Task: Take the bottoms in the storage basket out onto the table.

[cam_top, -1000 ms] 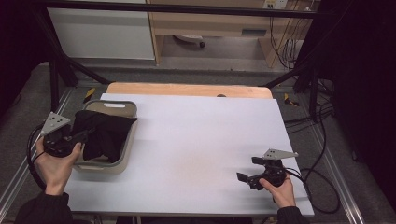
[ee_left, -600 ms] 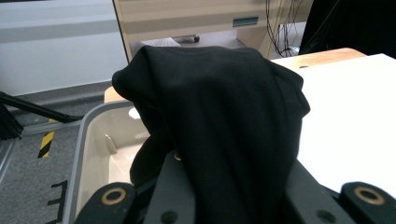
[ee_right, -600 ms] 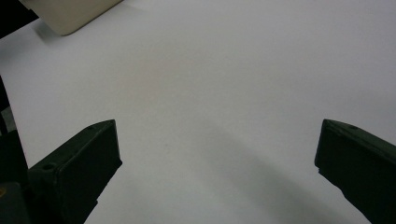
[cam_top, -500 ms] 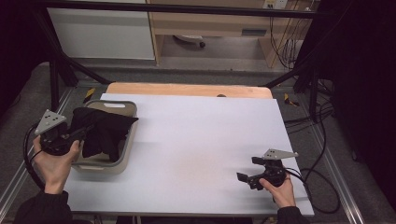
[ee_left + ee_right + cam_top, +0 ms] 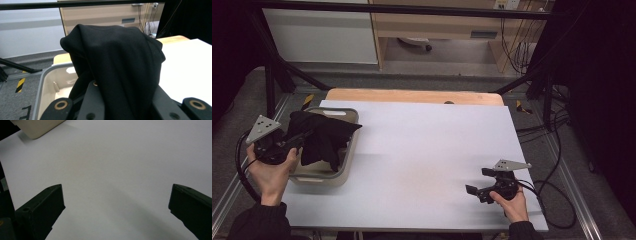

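A black cloth (image 5: 324, 140) hangs bunched over a beige plastic bin (image 5: 319, 177) at the table's left edge. My left gripper (image 5: 299, 142) is shut on the cloth from the left, held by a hand beside the bin. In the left gripper view the cloth (image 5: 117, 65) drapes over both jaws of the left gripper (image 5: 122, 100) and hides their tips; the bin (image 5: 50, 82) lies below it. My right gripper (image 5: 477, 182) rests near the table's front right, jaws wide apart. In the right gripper view the right gripper (image 5: 116, 202) is open over bare white tabletop.
The white table (image 5: 427, 145) ends in a wooden strip (image 5: 412, 96) at the back. Cables (image 5: 557, 165) trail off the right side. A black frame bar (image 5: 402, 9) crosses the back, with cabinets behind it. A corner of the bin (image 5: 37, 127) lies far off.
The left hand has shifted slightly and the cloth sits a little higher and more spread over the bin. The right gripper has stayed where it was.
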`<state>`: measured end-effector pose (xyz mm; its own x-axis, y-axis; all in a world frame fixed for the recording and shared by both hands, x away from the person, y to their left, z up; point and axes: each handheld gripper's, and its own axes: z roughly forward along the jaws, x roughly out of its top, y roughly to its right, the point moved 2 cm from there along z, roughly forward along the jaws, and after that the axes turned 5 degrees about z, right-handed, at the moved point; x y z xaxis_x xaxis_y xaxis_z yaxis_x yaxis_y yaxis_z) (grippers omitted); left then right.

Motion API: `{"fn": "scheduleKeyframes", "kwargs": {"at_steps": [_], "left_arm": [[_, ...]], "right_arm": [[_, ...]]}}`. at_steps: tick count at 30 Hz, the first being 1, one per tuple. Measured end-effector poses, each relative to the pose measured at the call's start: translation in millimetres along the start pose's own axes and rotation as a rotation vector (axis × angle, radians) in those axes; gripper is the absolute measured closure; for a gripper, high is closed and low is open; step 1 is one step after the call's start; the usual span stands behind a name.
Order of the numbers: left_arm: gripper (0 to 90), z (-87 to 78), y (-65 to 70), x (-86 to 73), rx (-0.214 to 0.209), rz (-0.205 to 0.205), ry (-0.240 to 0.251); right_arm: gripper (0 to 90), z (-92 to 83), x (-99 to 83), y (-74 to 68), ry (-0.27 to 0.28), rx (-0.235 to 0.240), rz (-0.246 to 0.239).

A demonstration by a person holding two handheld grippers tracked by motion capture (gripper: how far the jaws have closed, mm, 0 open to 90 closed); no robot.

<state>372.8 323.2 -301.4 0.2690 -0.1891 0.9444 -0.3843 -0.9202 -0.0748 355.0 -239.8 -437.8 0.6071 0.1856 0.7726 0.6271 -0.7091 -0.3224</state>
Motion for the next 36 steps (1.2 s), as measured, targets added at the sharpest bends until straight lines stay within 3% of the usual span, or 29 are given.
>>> {"fn": "scheduleKeyframes", "kwargs": {"at_steps": [36], "left_arm": [[81.3, -1.4, 14.4, 20.6, -0.025, 0.013, 0.099]], "right_arm": [[0.7, 0.0, 0.0, 0.0, 0.0, 0.0, 0.001]]}}
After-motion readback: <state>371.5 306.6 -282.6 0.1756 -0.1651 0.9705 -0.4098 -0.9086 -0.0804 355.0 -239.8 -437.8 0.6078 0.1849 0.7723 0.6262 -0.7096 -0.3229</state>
